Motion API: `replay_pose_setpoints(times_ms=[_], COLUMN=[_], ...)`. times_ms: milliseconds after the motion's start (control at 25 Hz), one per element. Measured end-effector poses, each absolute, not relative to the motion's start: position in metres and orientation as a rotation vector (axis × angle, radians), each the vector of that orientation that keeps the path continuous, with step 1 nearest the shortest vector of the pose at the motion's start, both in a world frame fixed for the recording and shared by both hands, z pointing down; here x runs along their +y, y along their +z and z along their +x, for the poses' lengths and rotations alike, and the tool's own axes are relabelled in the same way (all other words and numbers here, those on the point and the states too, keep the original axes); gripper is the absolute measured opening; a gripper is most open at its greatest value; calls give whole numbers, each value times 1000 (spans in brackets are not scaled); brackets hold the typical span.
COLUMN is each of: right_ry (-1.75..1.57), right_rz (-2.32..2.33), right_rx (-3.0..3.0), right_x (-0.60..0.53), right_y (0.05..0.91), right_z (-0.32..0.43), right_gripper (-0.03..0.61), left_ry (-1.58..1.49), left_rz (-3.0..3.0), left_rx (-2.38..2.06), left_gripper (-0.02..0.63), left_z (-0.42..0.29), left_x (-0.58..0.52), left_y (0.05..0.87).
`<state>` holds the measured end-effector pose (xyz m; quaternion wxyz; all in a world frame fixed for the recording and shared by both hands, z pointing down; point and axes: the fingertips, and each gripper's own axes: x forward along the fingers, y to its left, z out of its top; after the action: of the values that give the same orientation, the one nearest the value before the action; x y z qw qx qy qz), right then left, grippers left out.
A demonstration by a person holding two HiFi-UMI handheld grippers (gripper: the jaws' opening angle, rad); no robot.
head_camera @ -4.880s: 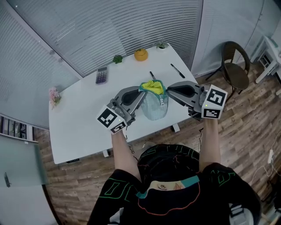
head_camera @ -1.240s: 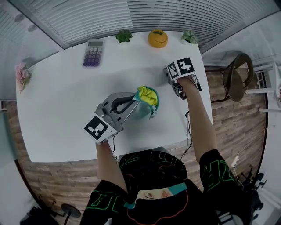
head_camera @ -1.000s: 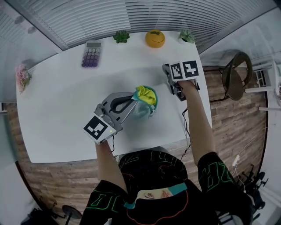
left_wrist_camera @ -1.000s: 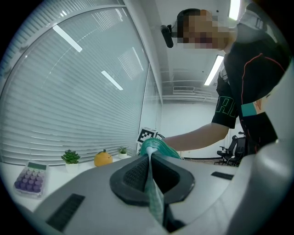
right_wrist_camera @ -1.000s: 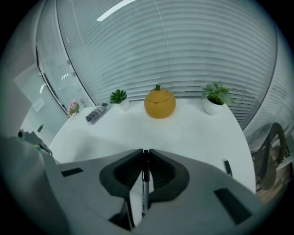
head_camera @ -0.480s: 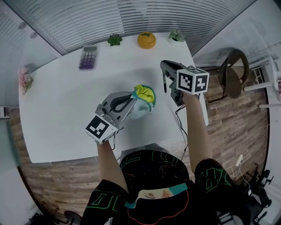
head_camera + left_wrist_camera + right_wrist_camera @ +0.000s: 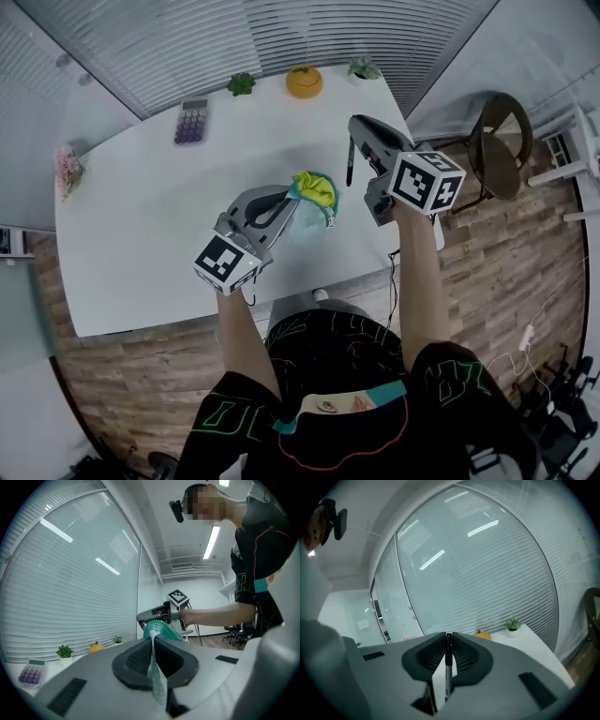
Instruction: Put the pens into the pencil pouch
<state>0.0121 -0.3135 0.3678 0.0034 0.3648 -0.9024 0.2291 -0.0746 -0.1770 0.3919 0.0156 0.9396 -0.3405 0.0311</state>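
Pen (image 7: 447,672) sat clamped in the jaws of my right gripper (image 7: 448,637), my left gripper (image 7: 153,641) pinching the pencil pouch (image 7: 164,631) edge between its own.

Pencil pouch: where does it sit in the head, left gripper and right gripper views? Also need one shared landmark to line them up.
Head view: pencil pouch at centre, pinched by the left gripper.
Left gripper view: centre, its edge between the shut jaws, its bulk just beyond them.
Right gripper view: not in it.
Shared landmark: orange ornament at the far edge of the table.
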Motion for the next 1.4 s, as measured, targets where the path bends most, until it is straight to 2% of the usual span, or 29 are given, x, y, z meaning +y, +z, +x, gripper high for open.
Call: replay_pose_setpoints(times_ms=[840, 1400], right_ry=[516, 557], right_rz=[1287, 1178], right_rx=[-3200, -3257], right_x=[-232, -208], right_y=[238, 239], right_z=[71, 55], right_gripper=[44, 44], left_ry=[246, 239], left_rz=[3035, 3054], left_rx=[-988, -988], left_gripper=[5, 5], left_z=[-13, 8], left_x=[-148, -142], left_y=[379, 371])
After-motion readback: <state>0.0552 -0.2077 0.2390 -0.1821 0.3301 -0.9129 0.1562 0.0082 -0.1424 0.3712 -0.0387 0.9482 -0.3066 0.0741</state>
